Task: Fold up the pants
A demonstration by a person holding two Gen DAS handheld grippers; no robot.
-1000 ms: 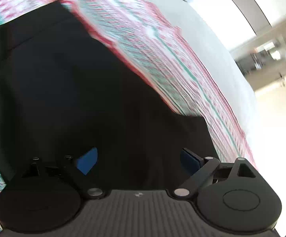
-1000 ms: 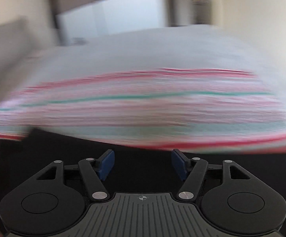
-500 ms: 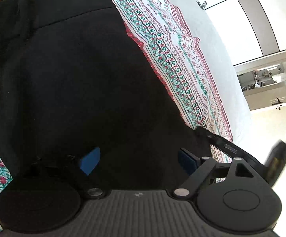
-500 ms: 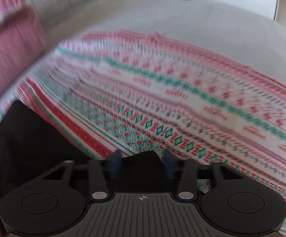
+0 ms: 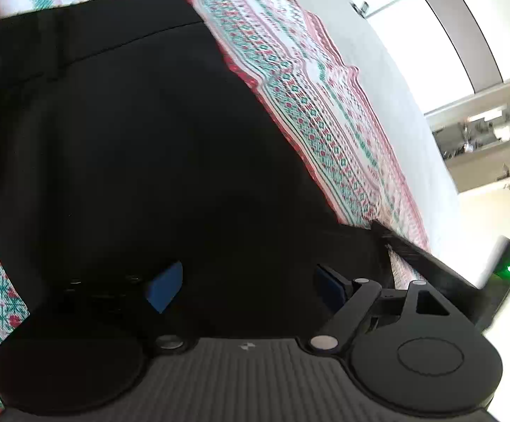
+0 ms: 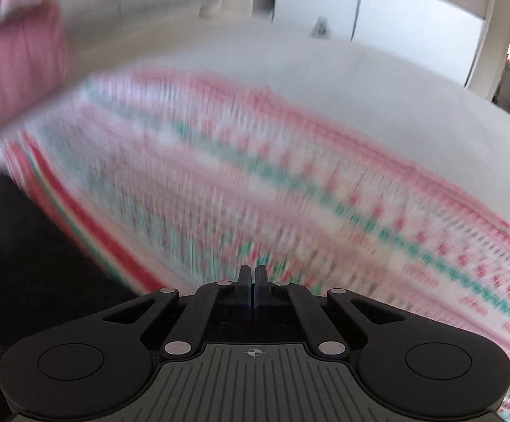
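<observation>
Lying limp below the wide-apart left gripper (image 5: 244, 286), the black pants (image 5: 132, 147) are judged soft, best pinched at an edge; the right gripper (image 6: 254, 276) is closed together, nothing visibly held.

Blurred by motion in the right wrist view: patterned blanket (image 6: 290, 190), pink cushion (image 6: 12, 66) at upper left, small object (image 6: 320, 28) at the far bed edge, too smeared to identify. Cannot tell whether cloth is pinched between the closed right tongs (image 6: 252, 276); body hides the pad bases. Black pants (image 5: 132, 147) cut off at the left edge of the left wrist view and hidden below by the left tongs (image 5: 251, 283). Far room (image 5: 480, 133) too small to read.
</observation>
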